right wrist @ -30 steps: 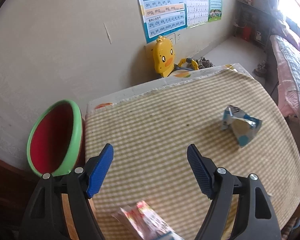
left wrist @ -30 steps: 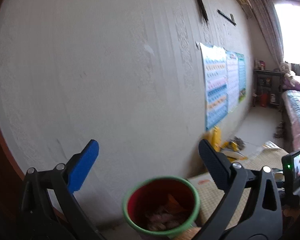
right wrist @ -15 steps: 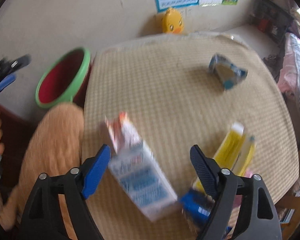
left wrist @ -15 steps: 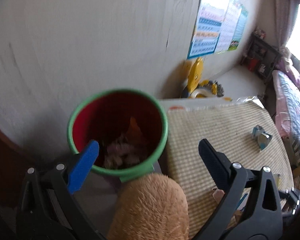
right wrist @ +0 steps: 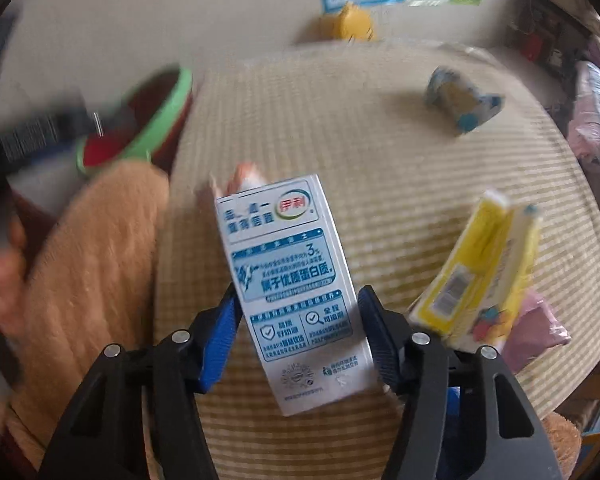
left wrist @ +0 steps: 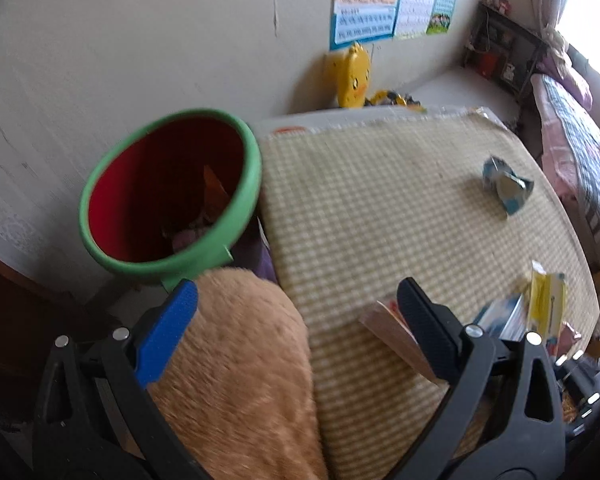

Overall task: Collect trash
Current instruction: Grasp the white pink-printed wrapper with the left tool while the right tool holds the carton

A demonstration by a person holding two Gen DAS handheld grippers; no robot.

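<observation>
1. Left wrist view: the left gripper (left wrist: 296, 312) has its fingers spread wide with nothing between them. It hangs over the near left corner of the checked tabletop (left wrist: 380, 208) and a fuzzy orange sleeve (left wrist: 240, 364).
2. Only this view looks down into the red bin with a green rim (left wrist: 168, 196), which stands off the tabletop's left edge, against the wall. Scraps lie at its bottom, too dark to name.
3. A crumpled blue wrapper (left wrist: 506, 184) lies near the far right edge of the tabletop. By the near right edge a yellow pack (left wrist: 546, 296) shows, blurred. The end of the milk carton (left wrist: 392, 332) shows just behind the right-hand finger, not between the two fingers.
4. A yellow duck toy (left wrist: 354, 76) stands by the wall beyond the far edge.
5. Right wrist view: the right gripper (right wrist: 296, 332) is closed on the white and blue milk carton (right wrist: 292, 280). Both pads press its long sides at its lower half, and the carton stands tilted over the near middle of the tabletop (right wrist: 340, 128).
6. Only this view shows the carton's printed face, and a pink packet (right wrist: 538, 328) beside the yellow pack (right wrist: 480, 268) at the near right edge.
7. The crumpled wrapper (right wrist: 460, 100) lies well apart from the carton, toward the far right. The bin (right wrist: 140, 116) is partly hidden behind the blurred left gripper (right wrist: 40, 136) at the left edge.
</observation>
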